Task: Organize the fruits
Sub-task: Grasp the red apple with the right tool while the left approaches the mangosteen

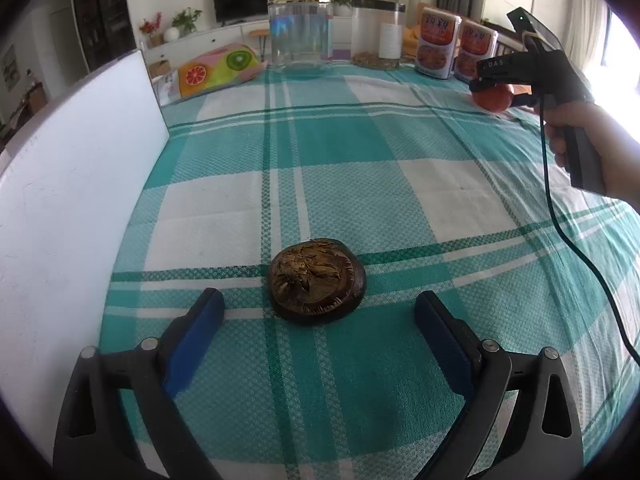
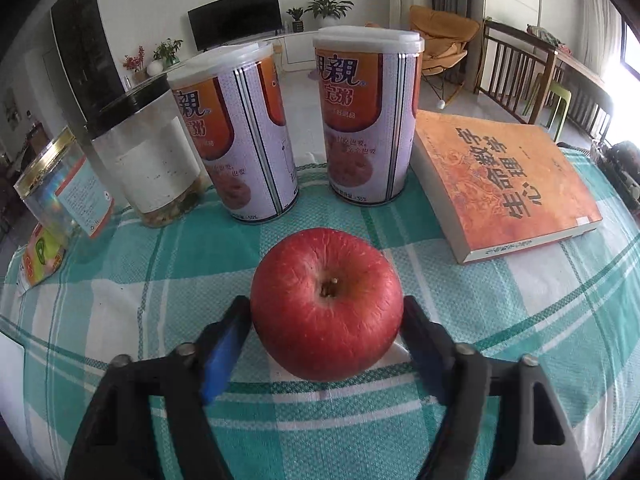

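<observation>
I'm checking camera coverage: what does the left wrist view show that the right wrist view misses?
Only the left wrist view shows the dark brown, dried-out flat fruit between the open left gripper and a white board. Only the right wrist view shows the orange paperback book. Both show the red apple between the right gripper pads, two printed cans and the teal checked cloth.

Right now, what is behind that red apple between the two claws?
Behind the red apple stand two tall printed cans on the checked tablecloth, with an orange book lying to their right. The cloth directly beneath the apple is hidden.
</observation>
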